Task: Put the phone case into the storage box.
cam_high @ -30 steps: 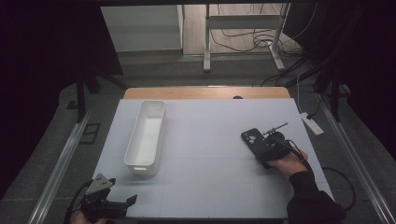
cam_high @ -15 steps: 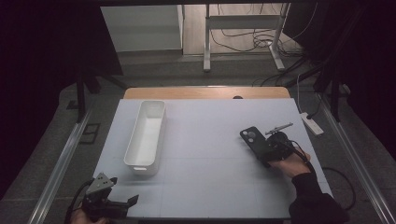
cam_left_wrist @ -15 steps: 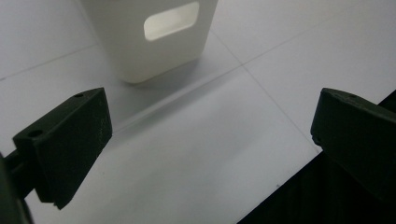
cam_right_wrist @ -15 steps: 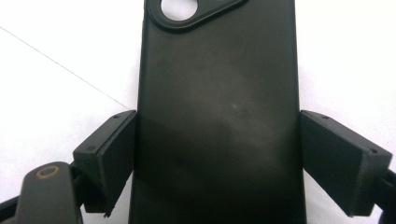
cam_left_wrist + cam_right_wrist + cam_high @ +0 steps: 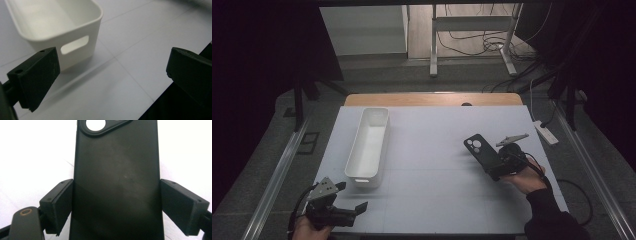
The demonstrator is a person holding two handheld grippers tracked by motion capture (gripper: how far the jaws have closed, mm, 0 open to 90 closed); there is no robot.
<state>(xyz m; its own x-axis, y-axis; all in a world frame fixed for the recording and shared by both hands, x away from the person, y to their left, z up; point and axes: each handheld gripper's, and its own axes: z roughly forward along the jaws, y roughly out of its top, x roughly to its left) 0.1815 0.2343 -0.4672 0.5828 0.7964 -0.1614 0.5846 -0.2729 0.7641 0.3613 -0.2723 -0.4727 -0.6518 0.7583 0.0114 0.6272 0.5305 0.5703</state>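
Note:
A black phone (image 5: 481, 151) with its camera cluster facing up is on the right side of the white table (image 5: 432, 150). My right gripper (image 5: 495, 169) is shut on the phone's lower half. In the right gripper view both pads press the long edges of the phone (image 5: 116, 170), held by the right gripper (image 5: 116, 206). A long white bin (image 5: 381, 146) stands empty at the table's left. My left gripper (image 5: 353, 197) hovers open at the near left corner, just short of the bin's near end. The left gripper (image 5: 113, 72) has nothing between its jaws, and the bin (image 5: 96, 15) with its handle slot lies ahead.
A white power strip (image 5: 546, 133) lies on the floor past the table's right edge. Metal rails (image 5: 277, 180) run along both sides of the table. A wooden strip (image 5: 432, 99) borders the far edge. The middle of the table is bare white surface.
Almost nothing has changed. The right gripper stays shut on the phone and has drifted only slightly; the left gripper stays open at the near left corner.

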